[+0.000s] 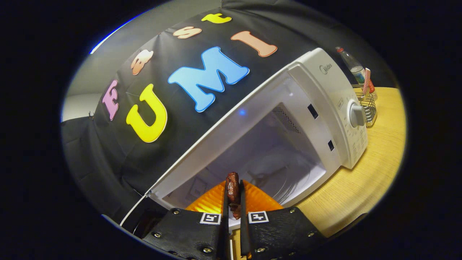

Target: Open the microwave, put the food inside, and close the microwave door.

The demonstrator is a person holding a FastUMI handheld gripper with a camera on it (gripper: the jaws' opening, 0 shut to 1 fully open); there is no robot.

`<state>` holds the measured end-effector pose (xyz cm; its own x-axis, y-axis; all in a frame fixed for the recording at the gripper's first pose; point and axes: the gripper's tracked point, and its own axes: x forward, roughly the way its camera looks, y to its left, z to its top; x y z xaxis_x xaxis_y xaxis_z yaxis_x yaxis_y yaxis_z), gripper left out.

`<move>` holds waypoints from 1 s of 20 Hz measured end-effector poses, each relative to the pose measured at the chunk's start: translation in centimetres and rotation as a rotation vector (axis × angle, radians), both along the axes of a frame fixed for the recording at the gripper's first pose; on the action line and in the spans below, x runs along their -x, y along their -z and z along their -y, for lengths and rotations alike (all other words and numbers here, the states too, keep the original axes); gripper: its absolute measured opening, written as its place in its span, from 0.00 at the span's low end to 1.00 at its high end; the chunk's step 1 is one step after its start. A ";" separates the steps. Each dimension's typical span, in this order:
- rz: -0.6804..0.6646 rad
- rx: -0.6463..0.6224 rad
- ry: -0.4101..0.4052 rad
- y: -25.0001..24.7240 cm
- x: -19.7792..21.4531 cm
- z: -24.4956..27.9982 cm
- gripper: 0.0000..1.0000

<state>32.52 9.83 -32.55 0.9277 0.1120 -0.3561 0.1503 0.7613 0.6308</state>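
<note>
**Food at the open microwave**

1. My gripper [233, 207]: nearest item. Its two fingers stand almost together, both pressing on the food [233, 191], a dark reddish-brown piece standing upright in the narrow gap and rising above the fingertips.

2. Plate [216, 200]: orange and ribbed, directly behind the fingers and the food, spreading to either side of them. Whether the food touches it I cannot tell.

3. Microwave [325, 83]: white, just beyond the plate, door out of the way so the pale cavity [278, 155] lies open ahead of my fingers. A vent grille sits high on the cavity's right wall. The control panel with a round dial [356, 115] is to the right of the opening.

4. Table [364, 180]: light wood, carrying the microwave and running off to the right.

5. Wire basket [369, 108]: on the table, far right, just past the dial.

6. Bottle [355, 68]: clear, red-capped, behind the wire basket.
</note>
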 end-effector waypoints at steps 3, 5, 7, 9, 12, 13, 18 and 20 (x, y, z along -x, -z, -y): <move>-0.016 0.012 0.001 1.5 -0.8 0.1 0.13; -0.022 0.037 0.006 2.4 -1.2 0.2 0.13; -0.007 0.073 0.019 2.6 -1.8 0.6 0.13; -0.002 0.100 0.030 2.9 -2.5 0.9 0.13; -0.013 0.214 0.046 3.6 -3.6 2.0 0.17; -0.012 0.245 0.036 3.8 -3.9 1.9 0.19; -0.062 0.391 0.050 5.4 -4.9 3.4 0.34; -0.110 0.474 0.080 6.6 -4.5 4.9 0.56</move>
<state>37.06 4.93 -39.15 0.8809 -0.1566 -0.4467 0.2665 0.9440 0.1946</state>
